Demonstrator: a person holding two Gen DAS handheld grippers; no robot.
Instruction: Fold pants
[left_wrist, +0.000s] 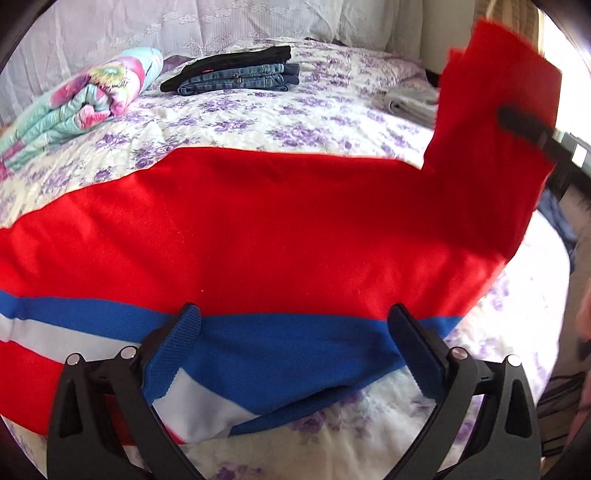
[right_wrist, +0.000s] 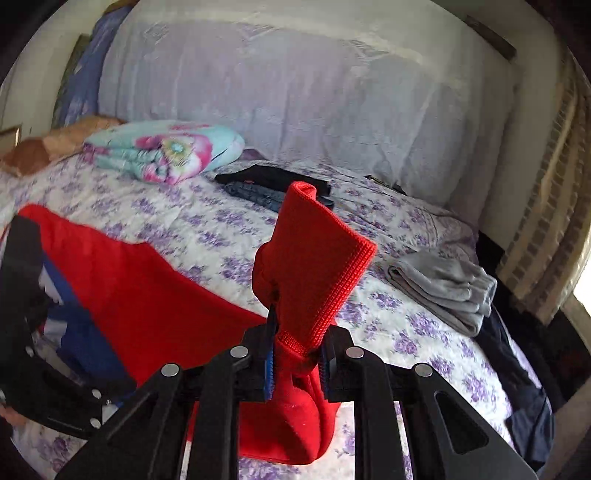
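Your right tongs (right_wrist: 297, 363) pinched the red pants (left_wrist: 258, 229) cuff; your left tongs (left_wrist: 295, 350) stood wide open over the waistband on the bed (left_wrist: 332, 110).

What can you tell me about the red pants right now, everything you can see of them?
The red pants look like soft knit fabric with a blue and white band at the end near the left gripper, whose open jaws straddle that band. Most of the garment lies spread flat on the flowered bedspread. The other end, with its ribbed cuff, is lifted off the bed, bunched and clamped in the right gripper.
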